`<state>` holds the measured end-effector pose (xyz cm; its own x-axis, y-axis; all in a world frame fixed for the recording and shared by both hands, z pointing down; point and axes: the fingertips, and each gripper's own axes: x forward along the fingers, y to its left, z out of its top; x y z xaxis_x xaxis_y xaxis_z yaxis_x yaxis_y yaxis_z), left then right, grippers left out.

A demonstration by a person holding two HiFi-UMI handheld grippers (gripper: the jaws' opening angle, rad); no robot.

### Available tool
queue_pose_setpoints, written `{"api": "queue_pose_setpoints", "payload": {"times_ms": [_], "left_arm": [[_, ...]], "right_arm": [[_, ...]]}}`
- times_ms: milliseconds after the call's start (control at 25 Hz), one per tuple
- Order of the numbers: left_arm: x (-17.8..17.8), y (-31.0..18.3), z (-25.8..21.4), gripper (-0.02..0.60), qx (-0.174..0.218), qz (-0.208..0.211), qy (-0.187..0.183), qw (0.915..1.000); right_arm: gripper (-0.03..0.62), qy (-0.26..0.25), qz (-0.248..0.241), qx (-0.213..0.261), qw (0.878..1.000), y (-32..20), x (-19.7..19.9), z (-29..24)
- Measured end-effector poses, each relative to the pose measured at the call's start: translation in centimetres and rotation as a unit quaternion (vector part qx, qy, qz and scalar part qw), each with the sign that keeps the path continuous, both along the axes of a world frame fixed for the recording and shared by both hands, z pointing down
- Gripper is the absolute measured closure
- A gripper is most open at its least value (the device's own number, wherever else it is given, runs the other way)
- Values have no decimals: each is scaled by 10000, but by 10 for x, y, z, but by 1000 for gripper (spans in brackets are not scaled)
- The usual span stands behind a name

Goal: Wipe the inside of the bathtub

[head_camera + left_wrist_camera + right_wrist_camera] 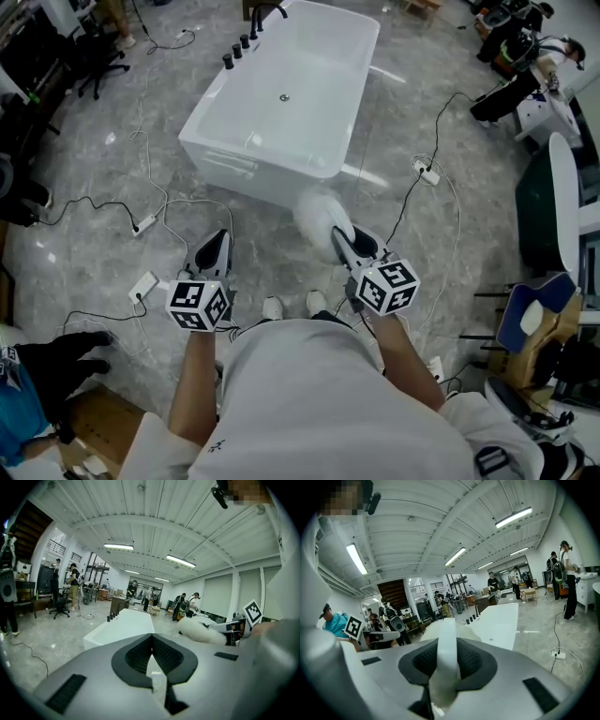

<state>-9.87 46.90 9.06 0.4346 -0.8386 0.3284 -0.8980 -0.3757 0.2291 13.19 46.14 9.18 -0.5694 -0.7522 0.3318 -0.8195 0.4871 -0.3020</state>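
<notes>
- A fluffy white duster (317, 214) is being clamped by its handle in the right gripper (339, 240)
- The left gripper (219, 238) is being held clenched, empty
- Both are being held short of the bathtub (309, 66)

Office chair (97, 58), power strip (427, 172) on grey floor (66, 150)

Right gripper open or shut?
Shut on the duster: its white handle sits pinched between the jaws of the right gripper, fluffy head ahead.
</notes>
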Motion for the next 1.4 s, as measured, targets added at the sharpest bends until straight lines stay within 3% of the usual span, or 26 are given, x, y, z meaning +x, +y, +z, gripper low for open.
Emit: {"api": "queue_pose_setpoints", "payload": {"times_ms": [800,1400], "left_arm": [[-54,5,11,569,28,216,-20,9998],[-40,-53,22,571,-98,238,-132,9996]], "right_arm": [[496,2,371,-94,9993,2,-32,1],[496,-86,420,-204,9989,-63,-18,15]]}}
